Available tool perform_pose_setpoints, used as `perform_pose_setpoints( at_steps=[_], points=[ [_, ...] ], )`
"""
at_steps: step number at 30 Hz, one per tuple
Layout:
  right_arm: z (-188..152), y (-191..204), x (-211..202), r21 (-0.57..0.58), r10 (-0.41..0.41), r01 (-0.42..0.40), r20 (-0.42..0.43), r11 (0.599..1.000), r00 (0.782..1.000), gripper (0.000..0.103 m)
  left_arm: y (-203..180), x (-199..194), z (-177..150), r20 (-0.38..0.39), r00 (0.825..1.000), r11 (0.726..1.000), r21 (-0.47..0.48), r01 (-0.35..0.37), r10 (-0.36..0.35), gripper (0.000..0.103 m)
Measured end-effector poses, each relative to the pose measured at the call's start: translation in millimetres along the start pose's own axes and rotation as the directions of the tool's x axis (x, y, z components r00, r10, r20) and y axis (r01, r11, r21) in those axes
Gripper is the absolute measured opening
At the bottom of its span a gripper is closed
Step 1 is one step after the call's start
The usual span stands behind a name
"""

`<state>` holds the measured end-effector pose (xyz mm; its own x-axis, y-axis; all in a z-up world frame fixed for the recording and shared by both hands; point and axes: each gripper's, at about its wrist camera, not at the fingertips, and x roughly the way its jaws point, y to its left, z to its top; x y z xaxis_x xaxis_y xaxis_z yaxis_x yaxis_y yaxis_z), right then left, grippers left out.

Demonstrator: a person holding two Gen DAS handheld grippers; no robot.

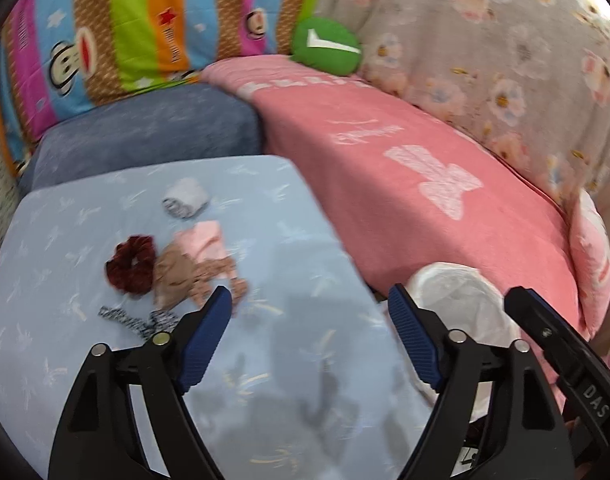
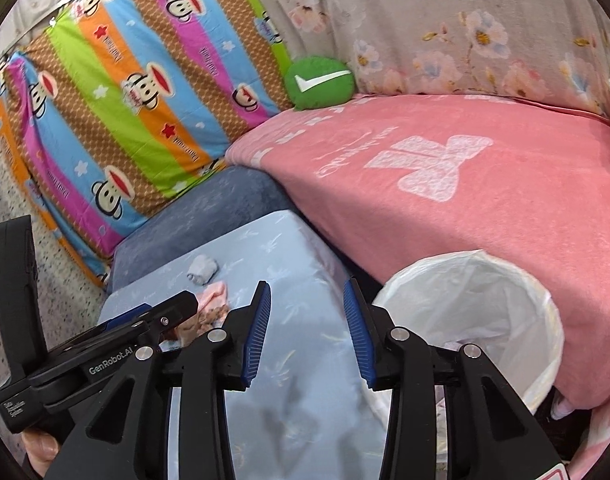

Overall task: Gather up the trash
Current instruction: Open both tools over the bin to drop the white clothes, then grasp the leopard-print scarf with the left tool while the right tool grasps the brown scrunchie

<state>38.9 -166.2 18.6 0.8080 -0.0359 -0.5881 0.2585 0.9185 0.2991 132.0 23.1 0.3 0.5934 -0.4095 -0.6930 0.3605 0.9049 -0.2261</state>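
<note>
Small items lie in a cluster on the light blue cushion: a grey-white roll, a pink cloth, a dark red scrunchie, a tan floral cloth and a black-and-white strip. My left gripper hovers to the right of them, open and empty. The bin with a white liner stands between the cushion and the pink bed; scraps lie inside it. My right gripper is open with nothing in it, over the cushion's right edge just left of the bin. The roll and pink cloth show beyond it.
A pink blanket covers the bed on the right, with a round green cushion at its far end. A striped monkey-print cover and a floral cover rise behind. A dark blue cushion lies past the light blue one. A hand holds the left tool.
</note>
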Motion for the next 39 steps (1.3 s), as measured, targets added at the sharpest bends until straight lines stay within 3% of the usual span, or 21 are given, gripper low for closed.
perform_pose_setpoints(
  at_steps=[12, 26, 28, 34, 39],
  points=[
    [-25.0, 72.5, 51.7, -0.072, 0.048, -0.056, -0.103, 0.996, 0.993, 0.040, 86.4, 18.3, -21.3, -0.082, 0.991, 0.986, -0.120, -0.111, 0.102, 0.078],
    [-42.3, 112.6, 126.3, -0.101, 0.026, -0.048, -0.204, 0.994, 0.979, 0.040, 131.7, 68.6, -40.1, -0.209, 0.976, 0.975, -0.200, -0.102, 0.059, 0.077],
    [-42.5, 113.3, 133.5, -0.104, 0.023, -0.046, -0.212, 0.993, 0.977, 0.040, 137.1, 72.3, -40.8, -0.216, 0.976, 0.973, -0.216, -0.085, 0.037, 0.058],
    [-48.3, 117.6, 169.5, -0.112, 0.007, -0.038, -0.260, 0.993, 0.966, 0.040, 157.2, 74.7, -45.0, -0.231, 0.972, 0.964, -0.262, -0.034, -0.029, 0.017],
    [-55.2, 120.7, 194.4, -0.102, 0.003, -0.036, -0.298, 0.994, 0.954, 0.040, 167.9, 63.0, -44.2, -0.206, 0.978, 0.966, -0.258, -0.028, -0.027, 0.014]
  ],
)
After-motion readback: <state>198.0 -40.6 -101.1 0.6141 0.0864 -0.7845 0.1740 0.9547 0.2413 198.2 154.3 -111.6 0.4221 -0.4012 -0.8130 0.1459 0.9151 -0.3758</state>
